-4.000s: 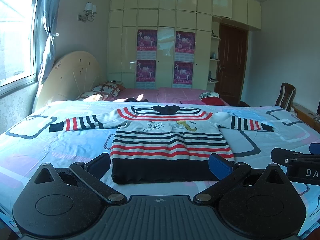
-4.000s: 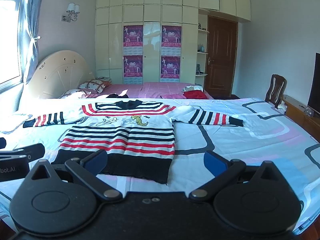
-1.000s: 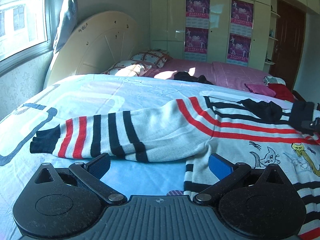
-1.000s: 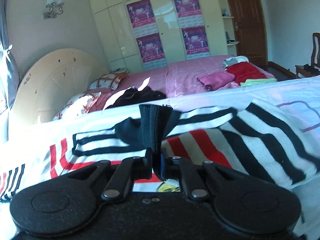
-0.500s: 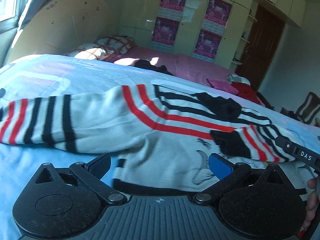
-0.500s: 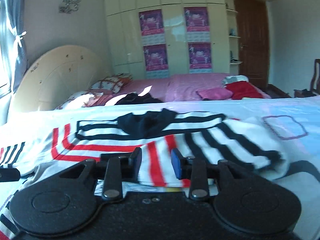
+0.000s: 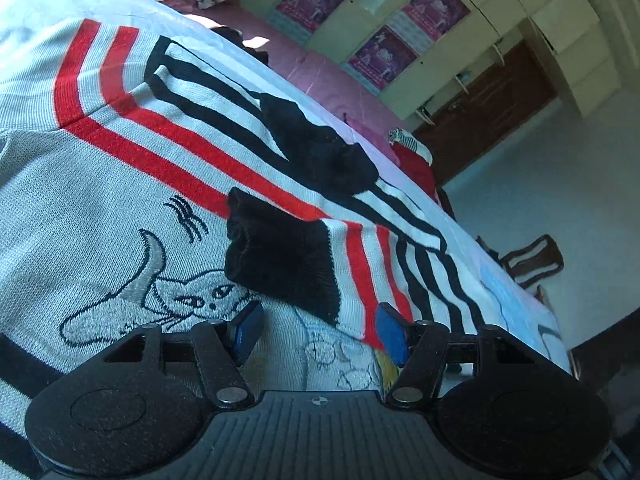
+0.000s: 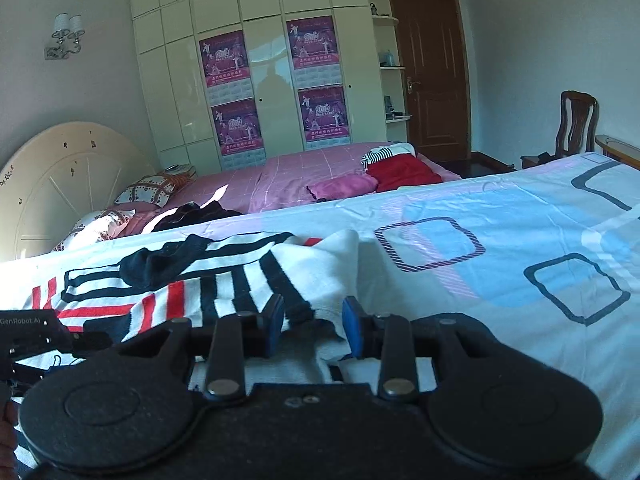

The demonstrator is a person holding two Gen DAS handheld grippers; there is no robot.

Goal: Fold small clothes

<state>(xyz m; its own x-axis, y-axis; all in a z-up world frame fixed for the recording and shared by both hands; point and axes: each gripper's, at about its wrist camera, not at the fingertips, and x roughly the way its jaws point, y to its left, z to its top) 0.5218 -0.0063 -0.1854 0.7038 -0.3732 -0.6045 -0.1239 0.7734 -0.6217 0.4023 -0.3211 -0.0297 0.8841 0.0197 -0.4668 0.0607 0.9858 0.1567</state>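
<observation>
A striped knit sweater (image 7: 132, 184) lies spread on a blue-and-white patterned bedsheet (image 8: 500, 240), its front showing an embroidered cat (image 7: 188, 292) below red and black bands. One sleeve (image 7: 360, 264) is folded across the chest, its black cuff (image 7: 280, 256) resting on the fabric just above the cat, near the black collar (image 7: 320, 152).

The left gripper (image 7: 316, 330) is tilted over the sweater's front, its blue-padded jaws closing from a wide spread, with only flat knit beneath the gap and nothing pinched. The right gripper (image 8: 314, 326) is at the sweater's folded shoulder edge (image 8: 320, 264), its jaws narrowly parted, with a fold of knit lying between them; whether the pads press on it cannot be told.

Beyond the sheet stand a pink-covered bed (image 8: 288, 176) with a red garment (image 8: 404, 172), a cream wardrobe (image 8: 264, 60) hung with purple posters (image 8: 224, 58), a brown door (image 8: 432, 68) and a wooden chair (image 8: 576, 124).
</observation>
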